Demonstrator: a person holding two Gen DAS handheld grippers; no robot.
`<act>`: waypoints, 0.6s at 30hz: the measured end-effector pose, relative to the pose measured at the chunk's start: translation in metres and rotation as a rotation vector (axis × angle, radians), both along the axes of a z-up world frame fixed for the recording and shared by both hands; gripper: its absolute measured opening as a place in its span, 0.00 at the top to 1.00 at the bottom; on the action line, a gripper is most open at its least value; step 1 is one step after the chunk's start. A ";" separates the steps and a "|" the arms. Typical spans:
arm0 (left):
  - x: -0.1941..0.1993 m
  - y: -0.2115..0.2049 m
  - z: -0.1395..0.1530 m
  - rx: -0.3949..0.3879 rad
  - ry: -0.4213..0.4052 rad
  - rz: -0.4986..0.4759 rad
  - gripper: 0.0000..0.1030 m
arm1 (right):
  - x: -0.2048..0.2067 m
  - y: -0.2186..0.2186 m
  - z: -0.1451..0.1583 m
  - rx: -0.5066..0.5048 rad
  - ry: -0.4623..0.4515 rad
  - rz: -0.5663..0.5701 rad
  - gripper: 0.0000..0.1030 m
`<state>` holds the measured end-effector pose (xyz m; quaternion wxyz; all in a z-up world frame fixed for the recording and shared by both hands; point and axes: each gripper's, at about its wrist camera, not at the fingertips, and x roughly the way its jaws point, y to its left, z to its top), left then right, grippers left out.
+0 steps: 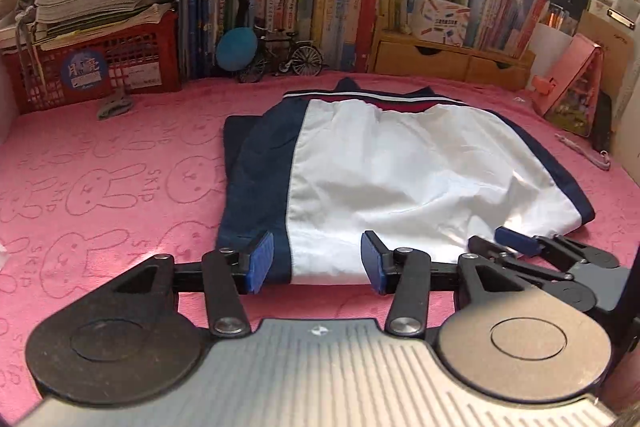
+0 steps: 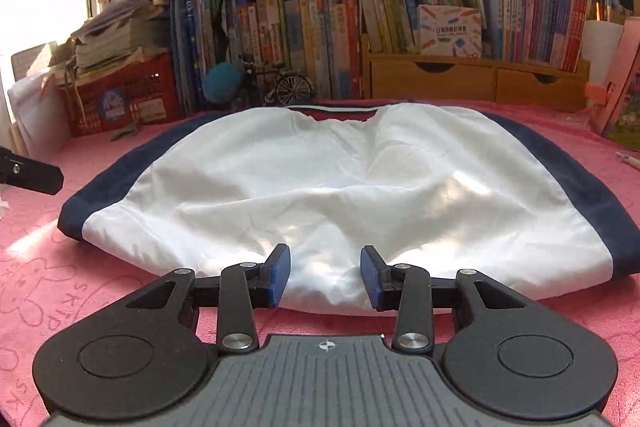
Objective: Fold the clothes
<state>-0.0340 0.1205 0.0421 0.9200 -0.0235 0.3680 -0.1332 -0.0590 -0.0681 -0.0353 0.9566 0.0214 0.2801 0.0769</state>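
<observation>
The white and navy jacket [image 1: 400, 179] lies mid-frame on the pink rabbit-print towel [image 1: 100, 187], sides turned in; it fits a fold half made or one just finished; the left gripper [image 1: 317, 263] and right gripper [image 2: 325, 277] sit low at its near hem, jaws wide, holding nothing.

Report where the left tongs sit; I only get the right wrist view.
Observer: The left tongs are open at the garment's near hem, straddling the seam between its navy and white panels.
Operator: Check the garment's left side, past that navy panel.
Observer: A second navy layer sticks out from under it there, onto the pink towel.
Operator: Now check the far edge.
Observer: A navy collar point pokes out beyond the striped band.
</observation>
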 end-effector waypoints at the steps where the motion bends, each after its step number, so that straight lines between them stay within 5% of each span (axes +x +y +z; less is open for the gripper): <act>1: 0.007 -0.011 0.002 -0.014 0.014 -0.032 0.55 | 0.001 0.001 -0.002 -0.002 0.006 -0.005 0.62; 10: 0.082 -0.114 -0.006 0.014 0.321 -0.173 0.63 | 0.001 0.008 -0.010 -0.016 0.025 -0.023 0.63; 18: 0.124 -0.156 -0.048 0.191 0.366 -0.130 0.73 | 0.001 0.004 -0.011 0.009 0.025 -0.018 0.62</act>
